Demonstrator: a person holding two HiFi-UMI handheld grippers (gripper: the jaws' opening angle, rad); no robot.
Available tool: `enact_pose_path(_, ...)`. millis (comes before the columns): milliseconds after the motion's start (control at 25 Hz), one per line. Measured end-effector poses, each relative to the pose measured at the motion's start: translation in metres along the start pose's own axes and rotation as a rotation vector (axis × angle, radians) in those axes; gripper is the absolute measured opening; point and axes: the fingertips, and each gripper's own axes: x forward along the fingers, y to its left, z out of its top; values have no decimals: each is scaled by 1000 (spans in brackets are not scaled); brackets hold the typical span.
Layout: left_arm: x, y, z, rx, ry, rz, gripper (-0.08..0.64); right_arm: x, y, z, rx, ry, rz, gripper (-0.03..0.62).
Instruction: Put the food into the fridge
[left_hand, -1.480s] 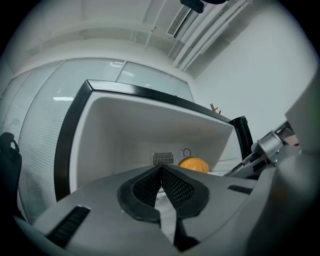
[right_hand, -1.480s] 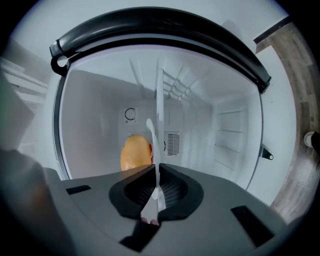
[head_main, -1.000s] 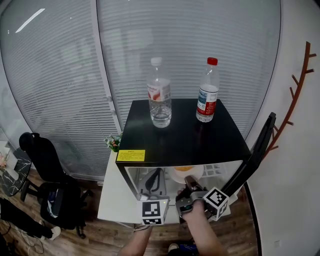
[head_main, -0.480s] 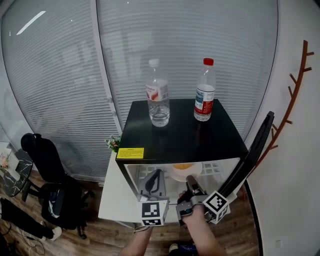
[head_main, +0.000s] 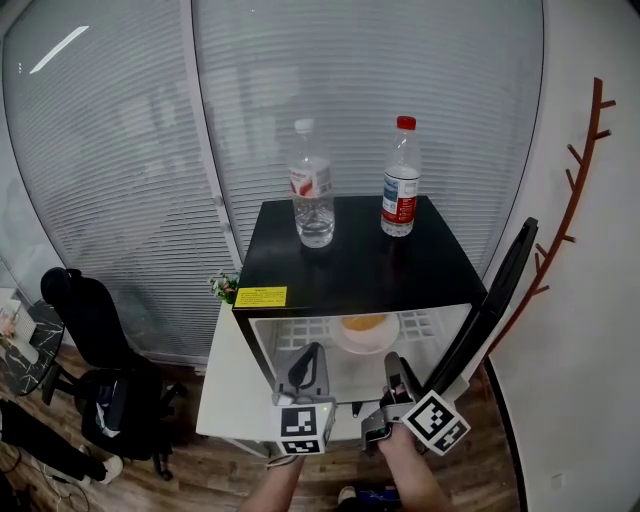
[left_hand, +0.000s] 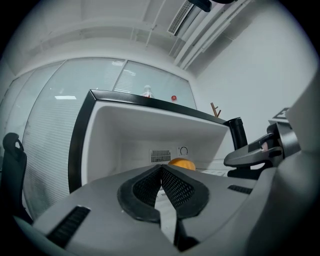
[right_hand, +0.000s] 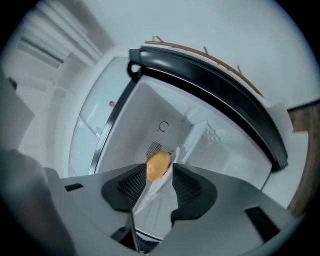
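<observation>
Fridge (head_main: 360, 270) door (head_main: 490, 300) stands open, giving reach to the shelf. Food (head_main: 363, 322), orange, sits on a plate (head_main: 365, 343) toward the shelf's back edge; I judge it delivered. My right hand-held gripper (head_main: 393, 364) is at the shelf's front edge, its jaws opening and spread wide with nothing between them. The food lies beyond, untouched. My left hand-held gripper (head_main: 310, 352) is pressed together, empty, at the front left.
</observation>
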Motion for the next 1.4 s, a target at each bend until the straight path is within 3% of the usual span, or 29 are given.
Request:
enact_pose_path(240,-16,0,-1,-15,21,-7,26,-7,43,9,-572,-29,110,153)
enact_pose_path(400,-30,1,1,-27,22,-14,26,-12,58,7,-793,-47,137,121)
enact_pose_path(680,-36,3,4,-26,23,-8,28,-14,55,1,-895,-28,123,34)
enact_pose_path(960,-33,-4,2,-20,26,-21,28,-15,55,-6,-1004,-30,113,26)
enact_pose_path(1400,-27,-6,-3,-17,29,-14,26,-13,59,-3,-1040,-58,122,26)
